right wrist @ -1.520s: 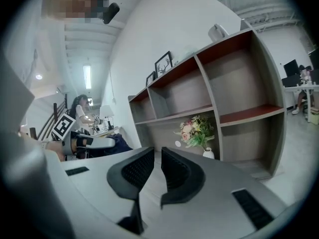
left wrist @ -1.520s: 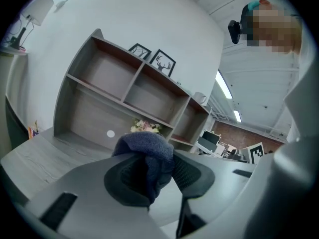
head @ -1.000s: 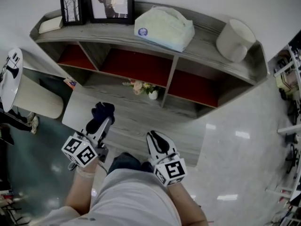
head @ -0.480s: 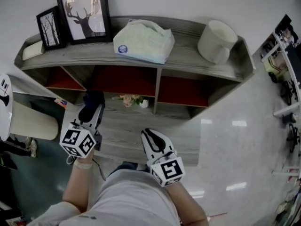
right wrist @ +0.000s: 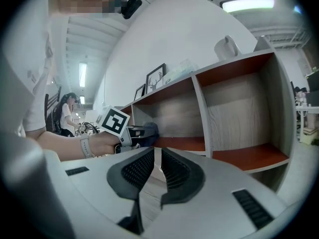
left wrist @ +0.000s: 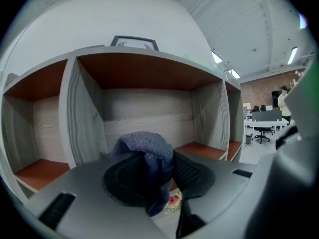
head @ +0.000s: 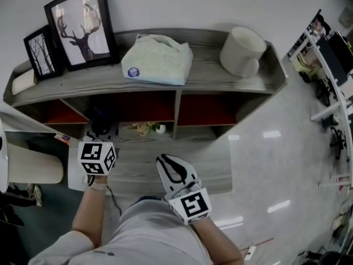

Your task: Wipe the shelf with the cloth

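Left gripper [head: 101, 130] has pushed into the shelf [head: 220, 70], cloth [left wrist: 145, 149] clenched between its jaws; right gripper [head: 167, 163] closed, empty

"Can you make out the dark blue terry cloth [left wrist: 147, 153] from overhead?"

"Hardly. The left gripper [head: 101, 127] has its tips under the top of the grey wooden shelf [head: 220, 73], lost in the shadow there."

"And the little pink flower ornament [head: 148, 128]?"

"Half under that top as well, too small to tell more. The cream cylinder [head: 33, 163] at the far left is cut off by the edge."
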Motion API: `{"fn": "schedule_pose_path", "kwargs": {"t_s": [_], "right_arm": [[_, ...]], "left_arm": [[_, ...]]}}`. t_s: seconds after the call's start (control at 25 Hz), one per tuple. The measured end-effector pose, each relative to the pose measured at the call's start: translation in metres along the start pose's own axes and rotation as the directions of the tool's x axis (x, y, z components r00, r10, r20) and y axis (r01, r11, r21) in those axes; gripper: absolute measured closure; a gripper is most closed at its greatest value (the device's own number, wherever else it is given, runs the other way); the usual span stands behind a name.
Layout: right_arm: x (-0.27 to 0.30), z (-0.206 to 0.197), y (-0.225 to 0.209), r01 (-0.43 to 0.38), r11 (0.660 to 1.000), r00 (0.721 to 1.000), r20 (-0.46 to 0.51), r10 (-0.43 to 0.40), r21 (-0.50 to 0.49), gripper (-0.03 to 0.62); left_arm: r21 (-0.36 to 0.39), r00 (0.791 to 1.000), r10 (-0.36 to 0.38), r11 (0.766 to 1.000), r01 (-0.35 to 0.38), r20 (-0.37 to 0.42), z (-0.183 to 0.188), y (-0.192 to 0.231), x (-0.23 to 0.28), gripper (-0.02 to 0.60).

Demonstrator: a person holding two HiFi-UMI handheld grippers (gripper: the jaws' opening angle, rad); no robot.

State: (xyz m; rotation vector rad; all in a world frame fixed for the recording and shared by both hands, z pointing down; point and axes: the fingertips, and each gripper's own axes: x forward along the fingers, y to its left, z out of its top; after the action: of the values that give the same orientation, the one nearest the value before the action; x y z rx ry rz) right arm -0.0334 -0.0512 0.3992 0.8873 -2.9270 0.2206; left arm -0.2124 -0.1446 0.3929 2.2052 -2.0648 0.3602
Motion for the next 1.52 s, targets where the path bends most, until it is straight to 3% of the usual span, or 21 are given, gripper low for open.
{"fn": "schedule_pose_path", "kwargs": {"t_s": [0.36, 0.52, 0.68, 0.96, 1.2, 1.52], "right_arm": [[-0.006, -0.009, -0.015, 0.081, 0.997, 0.996, -0.035, -0.081, 0.018, 0.54], [-0.01, -0.016, -0.022, 0.106, 0.994, 0.993, -0.053, -0.104, 0.026, 0.542], [-0.015, -0.017, -0.026, 0.126, 0.992, 0.991, -0.057, -0.124, 0.028, 0.542], [-0.031, -0.021, -0.036, 0.181, 0.983, 0.982, -0.062, -0.179, 0.041, 0.542], [-0.048, -0.025, -0.05, 0.251, 0.966, 0.967, -0.064, -0.247, 0.055, 0.54], [-0.07, -0.027, -0.06, 0.333, 0.941, 0.942, -0.062, -0.33, 0.064, 0.542]], "left_arm": [[0.028, 0.98, -0.114, 0.992, 0.12, -0.161, -0.024, -0.004, 0.038, 0.454], [0.07, 0.97, -0.111, 0.989, 0.129, -0.216, -0.028, -0.007, 0.044, 0.453], [0.117, 0.967, -0.099, 0.985, 0.129, -0.234, -0.029, -0.015, 0.046, 0.453], [0.146, 0.956, -0.166, 0.968, 0.205, -0.243, -0.025, -0.053, 0.053, 0.453], [0.173, 0.938, -0.253, 0.939, 0.297, -0.238, -0.02, -0.096, 0.061, 0.453], [0.211, 0.888, -0.395, 0.871, 0.443, -0.234, -0.014, -0.164, 0.066, 0.453]]}}
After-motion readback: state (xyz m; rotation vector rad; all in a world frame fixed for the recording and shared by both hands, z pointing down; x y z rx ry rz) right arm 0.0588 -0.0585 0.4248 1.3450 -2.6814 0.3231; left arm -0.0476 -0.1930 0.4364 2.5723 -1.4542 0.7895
